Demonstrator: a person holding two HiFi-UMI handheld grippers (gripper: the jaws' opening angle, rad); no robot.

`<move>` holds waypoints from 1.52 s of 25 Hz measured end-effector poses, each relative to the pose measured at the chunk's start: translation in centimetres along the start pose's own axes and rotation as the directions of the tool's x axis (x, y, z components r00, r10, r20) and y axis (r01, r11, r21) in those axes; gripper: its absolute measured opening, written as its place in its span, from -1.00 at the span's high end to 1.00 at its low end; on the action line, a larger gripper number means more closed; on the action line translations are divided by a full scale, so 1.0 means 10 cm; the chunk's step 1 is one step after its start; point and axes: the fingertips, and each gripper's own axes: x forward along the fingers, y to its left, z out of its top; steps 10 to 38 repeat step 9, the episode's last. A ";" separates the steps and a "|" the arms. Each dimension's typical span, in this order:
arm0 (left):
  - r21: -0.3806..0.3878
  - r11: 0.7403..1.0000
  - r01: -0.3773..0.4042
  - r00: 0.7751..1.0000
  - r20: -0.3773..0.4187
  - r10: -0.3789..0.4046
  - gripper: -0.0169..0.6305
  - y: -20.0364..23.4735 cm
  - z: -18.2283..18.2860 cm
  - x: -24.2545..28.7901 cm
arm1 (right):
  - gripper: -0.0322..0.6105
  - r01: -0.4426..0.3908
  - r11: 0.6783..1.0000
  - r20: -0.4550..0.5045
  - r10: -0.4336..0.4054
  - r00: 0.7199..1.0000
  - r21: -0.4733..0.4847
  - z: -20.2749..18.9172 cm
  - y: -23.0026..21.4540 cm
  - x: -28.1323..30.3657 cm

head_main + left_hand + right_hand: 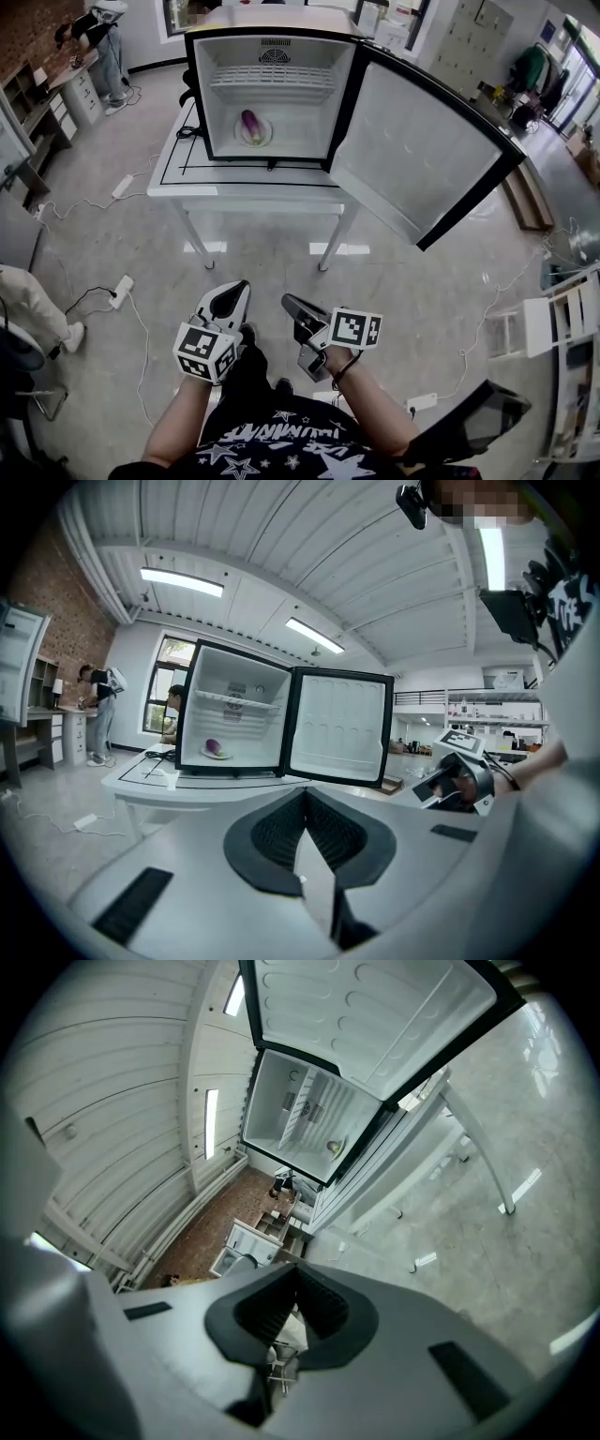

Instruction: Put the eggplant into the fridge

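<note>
Jaws pressed together on nothing, my left gripper (232,292) and right gripper (292,306) hang well short of the fridge (272,45), where the eggplant (250,125) lies on a plate (266,137) far ahead. Only the door (422,150), wide open ahead of my right gripper, seems left: I'd push its outer edge steadily.

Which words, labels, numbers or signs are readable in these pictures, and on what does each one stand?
No text can be read with certainty.
Shirt: white print among stars, seen upside down, too blurred to read.
Label on the back wall of the fridge: too small to read.
Markers on the left gripper and right gripper: black-and-white square patterns, no letters or numbers.
</note>
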 end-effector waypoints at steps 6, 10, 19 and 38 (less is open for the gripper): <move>-0.012 1.000 -0.013 1.000 -0.014 0.013 0.92 -0.14 -0.14 -0.09 | 0.88 0.001 1.000 -0.019 -0.001 1.000 -0.004 -0.14 -0.02 -0.13; -0.017 1.000 -0.015 1.000 -0.015 0.015 0.92 -0.22 -0.17 -0.12 | 0.88 0.006 1.000 -0.026 -0.006 1.000 -0.006 -0.19 -0.06 -0.19; -0.017 1.000 -0.015 1.000 -0.015 0.015 0.92 -0.22 -0.17 -0.12 | 0.88 0.006 1.000 -0.026 -0.006 1.000 -0.006 -0.19 -0.06 -0.19; -0.017 1.000 -0.015 1.000 -0.015 0.015 0.92 -0.22 -0.17 -0.12 | 0.88 0.006 1.000 -0.026 -0.006 1.000 -0.006 -0.19 -0.06 -0.19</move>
